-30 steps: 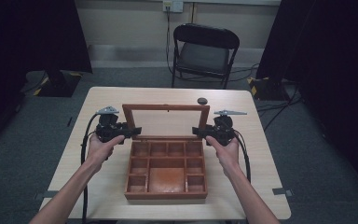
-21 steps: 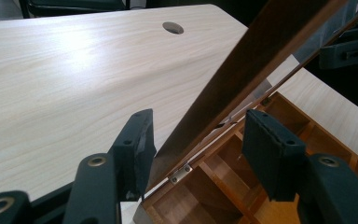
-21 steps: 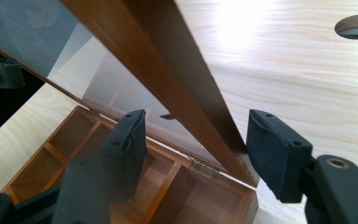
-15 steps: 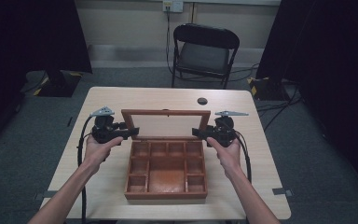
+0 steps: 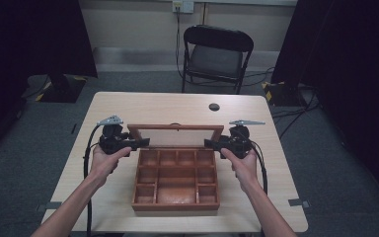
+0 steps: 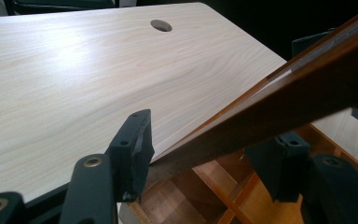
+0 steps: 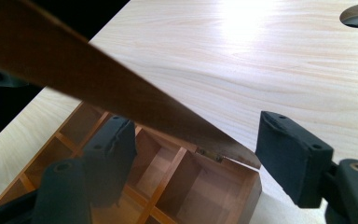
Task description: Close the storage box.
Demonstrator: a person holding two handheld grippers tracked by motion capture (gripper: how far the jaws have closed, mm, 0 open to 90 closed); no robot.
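Note:
A wooden compartment box point(image 5: 175, 206) sits on the table near the front edge. Its hinged frame lid point(image 5: 175, 128) stands partly raised at the back and leans over the compartments. My left gripper point(image 5: 143, 143) is at the lid's left side rail and my right gripper point(image 5: 209, 143) is at its right side rail. In the left gripper view the lid rail point(image 6: 284, 98) passes between wide-apart jaws, above the box point(image 6: 214, 186). The right gripper view shows the lid point(image 7: 98, 79) crossing between its spread jaws down to a hinge point(image 7: 212, 155). Both grippers are open.
The light wood table point(image 5: 128, 106) has a round cable hole point(image 5: 214, 106) behind the box. A black chair point(image 5: 212, 54) stands beyond the far edge. Bare tabletop lies left, right and behind the box.
The lid's top edge has come down steadily over the last second, tilting lower toward the box. Both grippers have followed it down at its sides.

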